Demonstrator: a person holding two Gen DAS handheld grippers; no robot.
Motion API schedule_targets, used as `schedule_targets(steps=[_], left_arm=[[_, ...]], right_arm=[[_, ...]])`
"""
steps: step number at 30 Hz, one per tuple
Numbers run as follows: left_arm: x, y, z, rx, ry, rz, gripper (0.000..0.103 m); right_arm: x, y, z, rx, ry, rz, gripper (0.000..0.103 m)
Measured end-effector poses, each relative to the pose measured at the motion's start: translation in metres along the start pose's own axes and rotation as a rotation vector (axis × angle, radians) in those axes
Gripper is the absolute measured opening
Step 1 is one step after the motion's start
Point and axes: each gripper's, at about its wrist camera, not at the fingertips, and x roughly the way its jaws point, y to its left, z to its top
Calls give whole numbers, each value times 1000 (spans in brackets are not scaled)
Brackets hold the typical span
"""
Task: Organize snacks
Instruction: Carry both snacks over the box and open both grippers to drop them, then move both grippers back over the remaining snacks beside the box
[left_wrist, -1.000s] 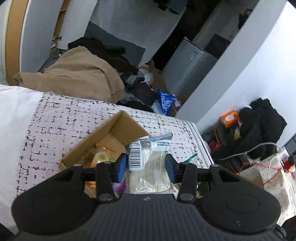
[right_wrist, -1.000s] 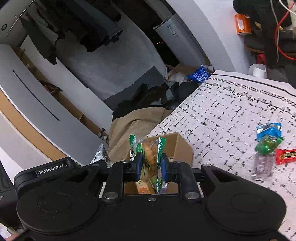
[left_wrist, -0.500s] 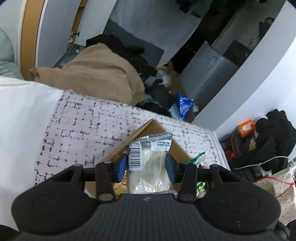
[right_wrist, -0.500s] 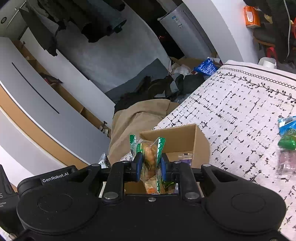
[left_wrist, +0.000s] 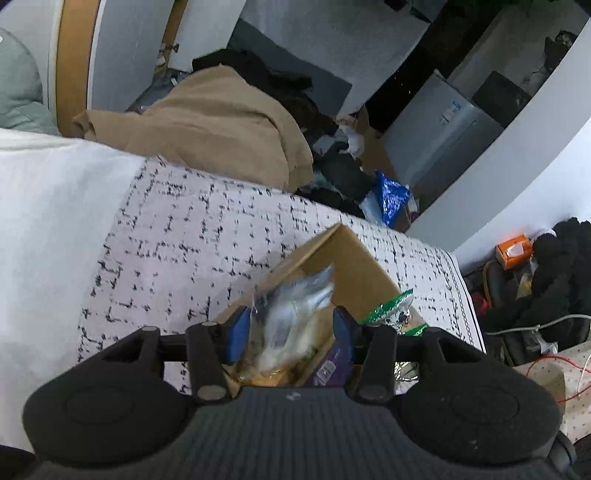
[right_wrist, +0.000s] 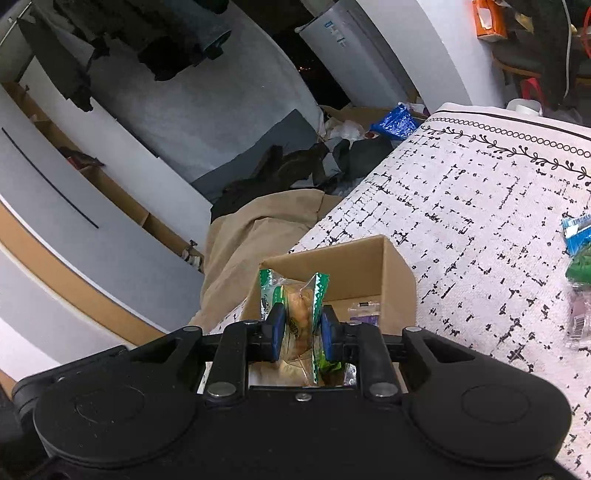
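Both hands have carried their loads forward since a second ago: the cardboard box (left_wrist: 343, 258), then ahead of the grippers, now lies directly beneath both. Left first: the left gripper (left_wrist: 291, 332) is opening, and the clear wrapped snack (left_wrist: 291, 314), earlier held square with its barcode legible, is now blurred and tipped between the blue pads, apparently slipping free into the box. It reads as a transparent pouch with pale contents; finer detail is lost to blur. A purple packet (left_wrist: 328, 363) already lies inside the box. To the right, the right gripper (right_wrist: 303, 332) is also opening; the green-edged bread packet (right_wrist: 295, 314) stands upright between its pads, touching or nearly so, directly over the open box (right_wrist: 391, 273), which sits near the far-left corner of the patterned cloth (right_wrist: 461, 206). Judgement: two releases in progress. Loose snacks (right_wrist: 576, 266) at the cloth's right edge remain unsorted.
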Motion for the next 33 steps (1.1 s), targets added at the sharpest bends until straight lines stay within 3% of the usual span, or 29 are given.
schedule_targets(steps=[2, 5, 13, 23, 33], left_arm=[[-2, 0, 1, -4, -5, -3, 53], [-1, 1, 1, -9, 0, 14, 55], [-4, -11, -4, 37, 17, 25, 80], [-6, -33, -24, 125, 50, 32, 85], [-14, -43, -41, 151, 57, 55, 98]], right_arm=[[0, 2, 1, -5, -10, 2, 27], [-5, 1, 2, -5, -20, 3, 44], [-35, -12, 1, -14, -27, -48, 50], [-72, -31, -4, -10, -32, -102, 58], [-109, -49, -5, -17, -47, -126, 76]])
